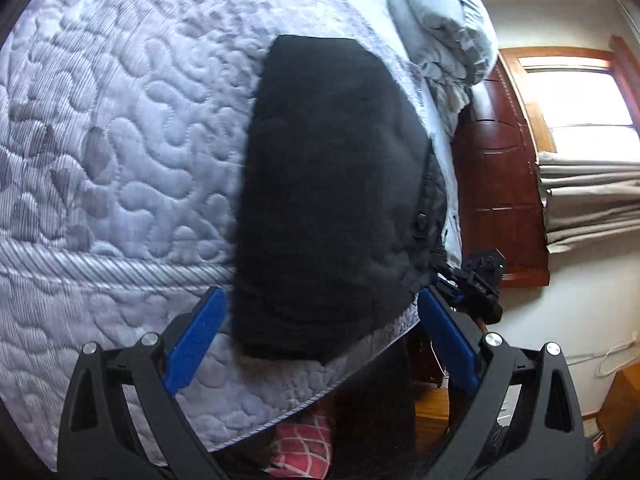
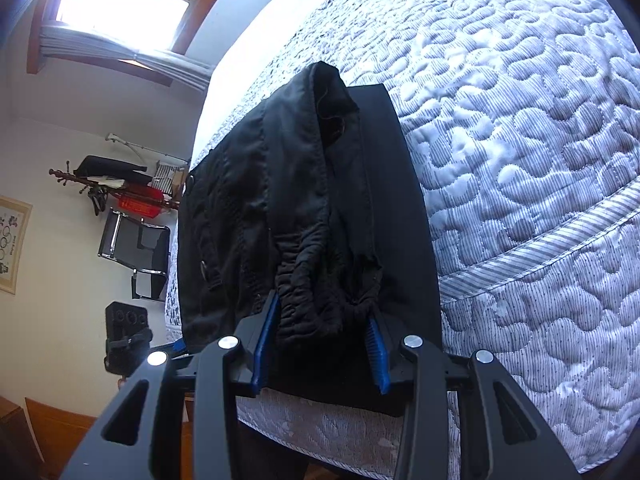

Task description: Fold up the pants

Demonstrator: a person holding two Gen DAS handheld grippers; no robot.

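1. Late in the fold, by the look of it: pants (image 1: pixel 332 192) already a compact dark bundle on the mattress (image 1: pixel 120 120), lying straight ahead of the left gripper (image 1: pixel 320 320) and close to the near edge.
2. Left gripper released, blue fingers (image 1: pixel 196 336) spread wide to either side of the bundle's near end, holding nothing.
3. Right gripper (image 2: pixel 320 344) part-closed around a bunched, gathered fold of the pants (image 2: pixel 304 208), cloth sitting between the blue fingers (image 2: pixel 264 340); whether truly pinched or only cradled, cannot tell.
4. Raised fold running away from the right gripper, flat layers beneath it; a button or snap showing to its left.
5. Next move, as a judgement: either carrying that gathered fold forward over the flat layers or letting go and pressing flat; calls for a firm hold on all layers and a low, even sweep so nothing slips loose.
6. Risk: bundle near the edge, so a pull toward the tool could drag it off.
7. Surface: quilted, pale, swirl-stitched, with a ribbed band at the rim.
8. Room: pillows (image 1: pixel 436 20) beyond the pants, a wooden headboard (image 1: pixel 500 184) and window (image 1: pixel 576 100) to the right of the left gripper; a chair (image 2: pixel 134 248) and cluttered rack (image 2: pixel 120 188) to the left of the right one.
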